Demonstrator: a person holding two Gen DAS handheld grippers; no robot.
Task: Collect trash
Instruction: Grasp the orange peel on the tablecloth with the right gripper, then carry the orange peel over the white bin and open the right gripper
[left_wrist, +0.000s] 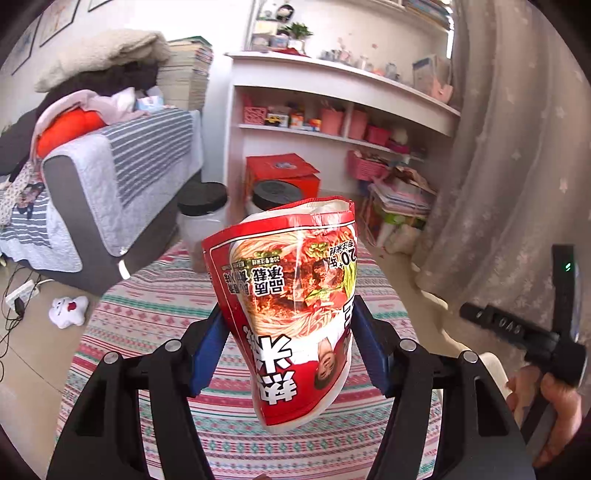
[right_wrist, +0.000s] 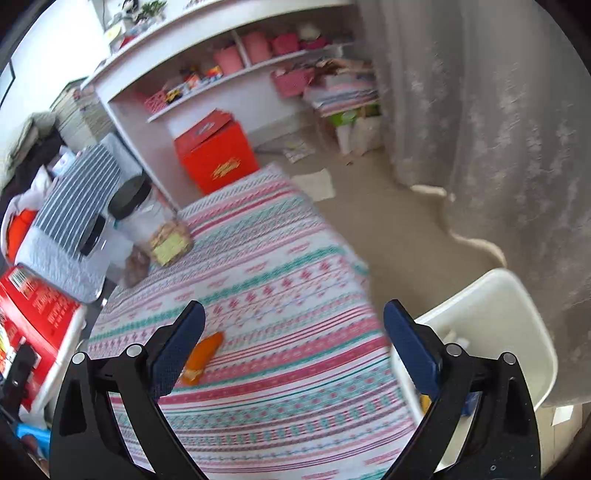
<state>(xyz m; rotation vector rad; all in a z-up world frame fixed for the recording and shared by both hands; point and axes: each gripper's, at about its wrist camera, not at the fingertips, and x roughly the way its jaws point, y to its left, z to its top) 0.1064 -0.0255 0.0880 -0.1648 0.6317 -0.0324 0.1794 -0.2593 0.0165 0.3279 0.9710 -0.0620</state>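
L grip (left_wrist: 290, 343): you're clamping the red noodle pouch (left_wrist: 295, 295) btwn both blue pads, pouch standing up out of the jaws, held above the patterned rug (left_wrist: 155, 317).
R grip (right_wrist: 293, 347): jaws spread wide, nothing btwn them, pointing down at the rug.
Bin (right_wrist: 498, 332): white, sitting at the rug's right edge by the curtain (right_wrist: 480, 110); some bits already lying inside.
Other trash: orange wrapper (right_wrist: 201, 358) lying on the rug just beside your R left pad; yellow-green packet (right_wrist: 170, 245) sitting at the rug's far corner near the black-lid jars (right_wrist: 131, 197).
Step (my read): you're prob going for the orange wrapper w/ R while L is carrying the pouch.
Tip: be centering R over the wrapper, it's sitting off to the left of the gap. It's flat, so be pressing pads low to the rug before closing. Be keeping L squeeze steady, pouch looks soft.
Unclear: R view is blurring, wrapper print unreadable; bin's near side cut off by your R finger; bin contents too small to ID; pouch bottom hidden in L view.
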